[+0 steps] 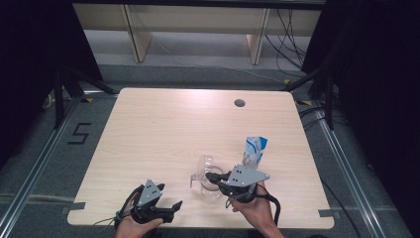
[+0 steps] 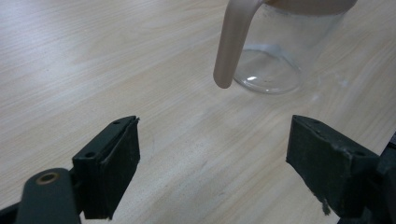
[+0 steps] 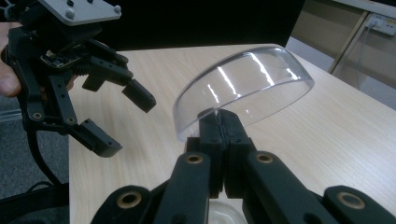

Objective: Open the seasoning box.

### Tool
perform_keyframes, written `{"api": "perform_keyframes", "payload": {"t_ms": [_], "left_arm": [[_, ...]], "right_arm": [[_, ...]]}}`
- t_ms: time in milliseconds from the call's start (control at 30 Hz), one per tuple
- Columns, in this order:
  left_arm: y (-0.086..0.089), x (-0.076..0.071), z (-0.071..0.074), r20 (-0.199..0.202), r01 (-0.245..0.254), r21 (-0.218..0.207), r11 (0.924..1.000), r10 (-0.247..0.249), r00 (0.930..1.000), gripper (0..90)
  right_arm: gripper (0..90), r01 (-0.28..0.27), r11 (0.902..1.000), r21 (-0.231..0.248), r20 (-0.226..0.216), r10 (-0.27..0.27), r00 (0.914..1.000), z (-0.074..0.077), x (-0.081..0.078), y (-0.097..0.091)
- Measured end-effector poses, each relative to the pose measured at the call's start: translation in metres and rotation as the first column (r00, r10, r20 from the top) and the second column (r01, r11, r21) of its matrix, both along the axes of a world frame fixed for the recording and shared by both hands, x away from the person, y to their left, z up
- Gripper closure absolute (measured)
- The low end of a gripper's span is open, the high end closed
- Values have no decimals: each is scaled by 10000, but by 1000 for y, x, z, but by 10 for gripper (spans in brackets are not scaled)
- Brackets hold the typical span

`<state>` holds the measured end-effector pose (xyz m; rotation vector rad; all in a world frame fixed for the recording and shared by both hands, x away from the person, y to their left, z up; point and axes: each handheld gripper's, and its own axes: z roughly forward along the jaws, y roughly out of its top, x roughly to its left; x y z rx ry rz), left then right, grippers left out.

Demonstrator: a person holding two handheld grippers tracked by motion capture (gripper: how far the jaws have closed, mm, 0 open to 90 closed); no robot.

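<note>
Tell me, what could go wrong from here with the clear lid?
1. The right hand-held gripper pinches the clear domed plastic lid only at its thin rim, so it may slip or swing.
2. The clear glass jug with a beige handle stands just below; a dropped lid could knock it.

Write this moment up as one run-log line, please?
right gripper: shut on clear lid | left gripper: open | jug: on table

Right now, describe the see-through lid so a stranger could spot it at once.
On the wooden table, look near the front edge by the right gripper. Its shut jaws pinch the clear domed lid just above the handled jug, the blue-and-white pouch standing behind.
</note>
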<state>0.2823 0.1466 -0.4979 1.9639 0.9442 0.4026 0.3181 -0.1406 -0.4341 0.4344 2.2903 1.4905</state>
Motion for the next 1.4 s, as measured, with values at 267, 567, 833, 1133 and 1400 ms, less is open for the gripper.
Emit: {"api": "perform_keyframes", "payload": {"t_ms": [267,567,833,1133,1400], "left_arm": [[2,0,1,105,-63,32,10000,63,9999,176],[2,0,1,74,-77,42,10000,76,9999,176],[1,0,0,186,-26,88,10000,25,9998,176],[1,0,0,177,100,235,9997,-104,9998,177],[1,0,0,176,88,237,9997,-92,9998,178]], "right_arm": [[892,-151,9999,-39,-7,151,9999,-1,0,4],[883,-203,9998,-87,-166,201,9997,-2,-1,7],[875,-267,9996,-124,-53,266,9996,-2,-3,11],[871,-382,9993,-10,-170,382,9991,-4,-2,12],[861,-467,9988,-154,-191,464,9987,-6,-4,18]]}}
